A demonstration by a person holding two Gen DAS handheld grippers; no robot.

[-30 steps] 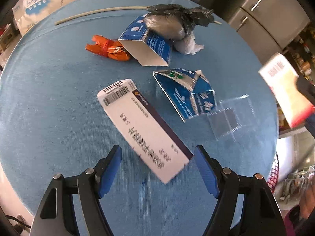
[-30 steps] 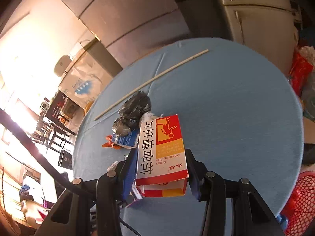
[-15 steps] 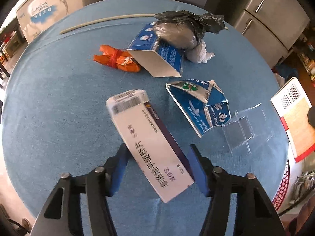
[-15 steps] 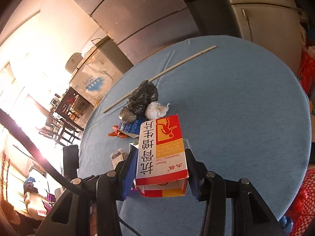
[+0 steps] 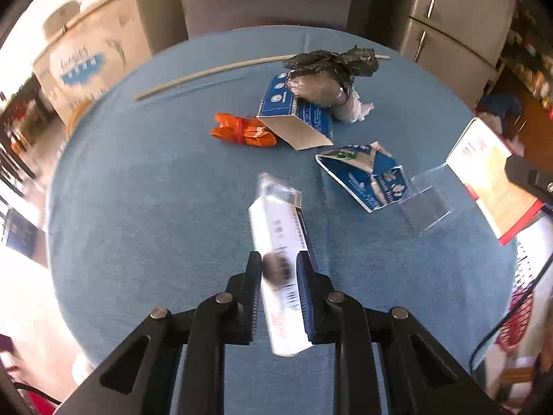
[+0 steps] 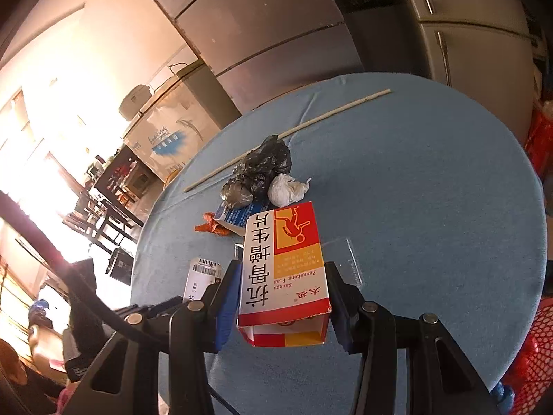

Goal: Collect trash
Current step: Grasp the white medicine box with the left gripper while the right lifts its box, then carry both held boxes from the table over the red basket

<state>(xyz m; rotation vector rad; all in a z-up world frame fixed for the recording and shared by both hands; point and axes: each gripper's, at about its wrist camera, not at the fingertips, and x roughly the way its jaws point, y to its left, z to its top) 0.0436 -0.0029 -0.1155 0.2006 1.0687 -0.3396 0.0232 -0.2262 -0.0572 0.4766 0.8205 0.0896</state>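
My left gripper (image 5: 279, 269) is shut on a long white medicine box (image 5: 280, 235) and holds it tilted above the blue round table (image 5: 155, 180); the box is blurred. It also shows in the right wrist view (image 6: 202, 276). My right gripper (image 6: 281, 283) is shut on a red, yellow and white medicine box (image 6: 285, 259), held above the table (image 6: 432, 190); this box shows at the right edge of the left wrist view (image 5: 490, 176). On the table lie an orange wrapper (image 5: 243, 133), an open blue carton (image 5: 297, 121), a crushed blue carton (image 5: 366, 176), a black bag (image 5: 328, 72), a white tissue wad (image 5: 354, 109) and a clear plastic piece (image 5: 427, 204).
A long pale stick (image 5: 221, 71) lies across the far side of the table. A red mesh basket (image 6: 532, 356) stands beside the table at the right. Grey cabinets (image 5: 449, 20) and a white chest freezer (image 5: 86, 58) stand beyond the table.
My left gripper closed on the white box and lifted it, turning it to point away. The right gripper kept its box and shifted slightly.
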